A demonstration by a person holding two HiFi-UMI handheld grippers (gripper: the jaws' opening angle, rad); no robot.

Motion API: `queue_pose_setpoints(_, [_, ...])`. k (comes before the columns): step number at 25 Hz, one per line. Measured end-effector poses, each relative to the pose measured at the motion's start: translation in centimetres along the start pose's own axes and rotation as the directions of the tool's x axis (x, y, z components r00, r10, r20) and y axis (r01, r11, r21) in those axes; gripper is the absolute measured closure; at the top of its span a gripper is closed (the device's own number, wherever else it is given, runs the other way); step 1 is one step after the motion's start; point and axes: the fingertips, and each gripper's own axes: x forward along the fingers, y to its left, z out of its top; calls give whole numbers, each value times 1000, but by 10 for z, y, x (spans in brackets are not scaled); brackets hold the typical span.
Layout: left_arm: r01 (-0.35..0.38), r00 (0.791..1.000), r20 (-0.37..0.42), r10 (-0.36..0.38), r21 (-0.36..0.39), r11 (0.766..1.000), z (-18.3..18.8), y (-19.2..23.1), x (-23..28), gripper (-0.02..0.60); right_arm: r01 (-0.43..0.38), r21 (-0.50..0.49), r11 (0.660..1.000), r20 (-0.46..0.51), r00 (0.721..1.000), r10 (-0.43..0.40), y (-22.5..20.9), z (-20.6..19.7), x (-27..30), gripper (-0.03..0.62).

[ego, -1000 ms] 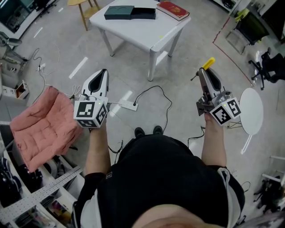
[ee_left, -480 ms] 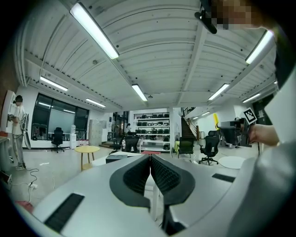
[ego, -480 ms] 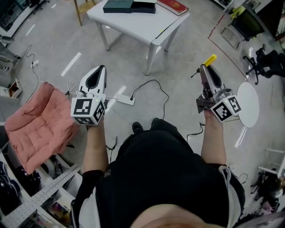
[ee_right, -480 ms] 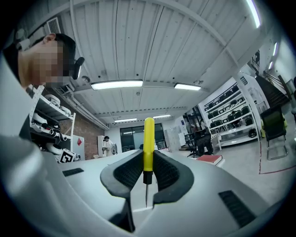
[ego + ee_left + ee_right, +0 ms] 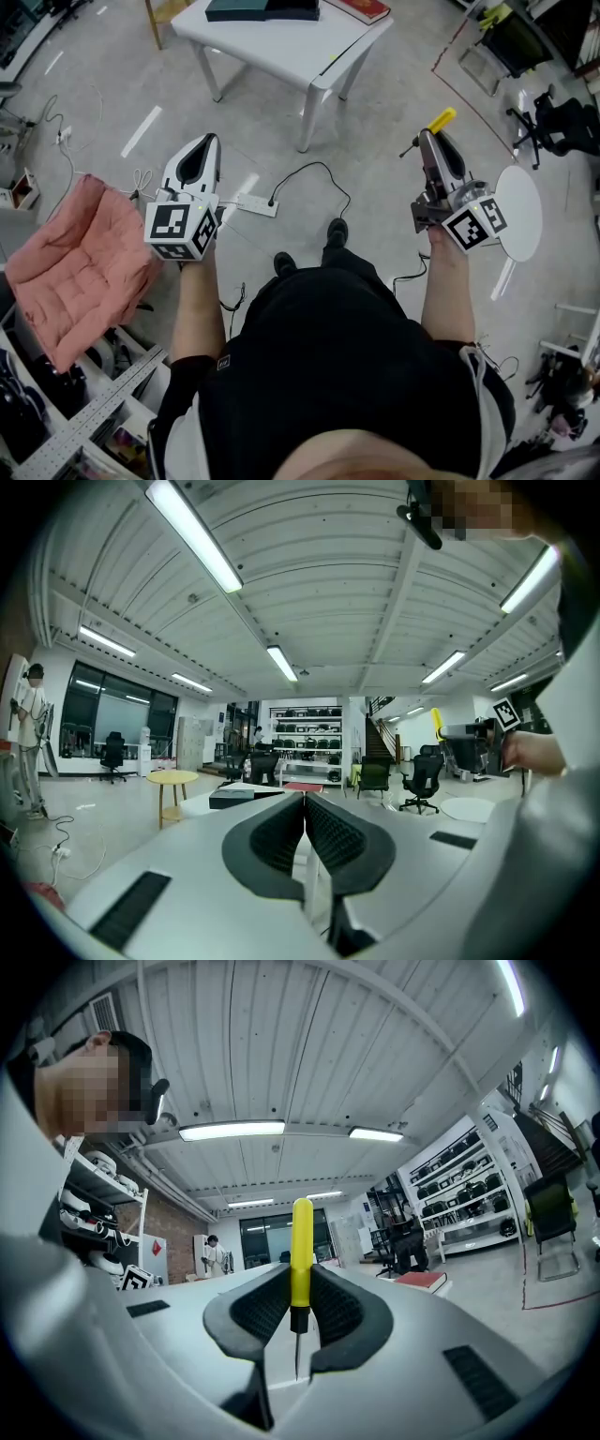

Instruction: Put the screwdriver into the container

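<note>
1. Surroundings. The person stands on a grey floor. A white tabletop (image 5: 281, 47) sits at the top of the head view, well apart from both claws. On it lie a dark box (image 5: 258, 9) and, beside that, a red book (image 5: 361, 9). On the floor between the person and the tabletop lie a white power strip (image 5: 255, 206) and a looping black cable (image 5: 314, 178). A pink cushion (image 5: 75, 272) is at the person's left. A small round white table (image 5: 520, 211) and a black office chair (image 5: 562, 122) are at the right. A red line (image 5: 469, 84) is marked on the floor.

2. Task item. The screwdriver (image 5: 301, 1251) is in the right claw (image 5: 300, 1302), clamped by its yellow handle between the two pads. The handle projects past the claw tips. The black collar and thin metal shaft point back toward the claw's body. In the head view the handle end (image 5: 441, 119) shows beyond the claw, over bare floor and well short of the tabletop.

3. Left claw (image 5: 305, 803). Its jaws are pressed together with nothing between them.

4. Markings. Each claw carries a cube with black-and-white square markers (image 5: 178, 228).
</note>
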Motion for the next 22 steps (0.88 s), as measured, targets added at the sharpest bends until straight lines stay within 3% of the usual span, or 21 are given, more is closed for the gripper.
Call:
queue_pose_setpoints(9, [7,999,-37,-7,11,1000,2,-21,52,565,-9,46,999,10,1000,9,-55,3,14,516])
queue_pose_setpoints(22, [-8,995,-100,8,1,1000,5,-86,163,565,-42,130,991,15,999,40,-187,10,18,516])
